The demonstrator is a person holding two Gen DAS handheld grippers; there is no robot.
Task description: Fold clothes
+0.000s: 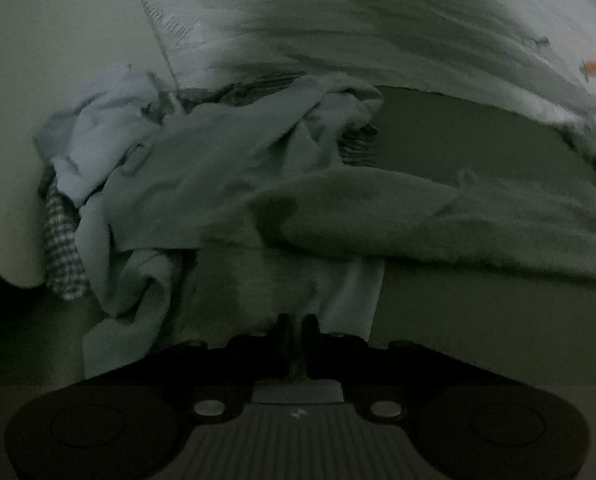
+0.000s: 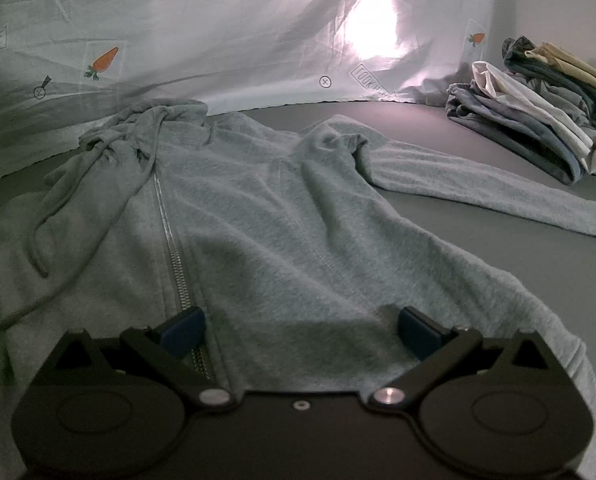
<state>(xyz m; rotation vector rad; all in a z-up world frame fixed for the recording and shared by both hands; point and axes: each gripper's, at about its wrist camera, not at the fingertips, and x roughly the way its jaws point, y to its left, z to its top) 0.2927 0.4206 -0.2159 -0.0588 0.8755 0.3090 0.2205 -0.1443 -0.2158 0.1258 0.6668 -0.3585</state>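
- On the grey surface, a hoodie is lying flat, zip up.
- The left gripper is being clenched on pale cloth.
- The right gripper is being held released over the hoodie's hem.

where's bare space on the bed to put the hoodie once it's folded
Bare sheet lies between the hoodie's outstretched sleeve and the folded stack, and below that sleeve at right. The left side is crowded: a loose clothes heap sits there.

Both wrist views look steeply down, close over the grey hoodie (shared).
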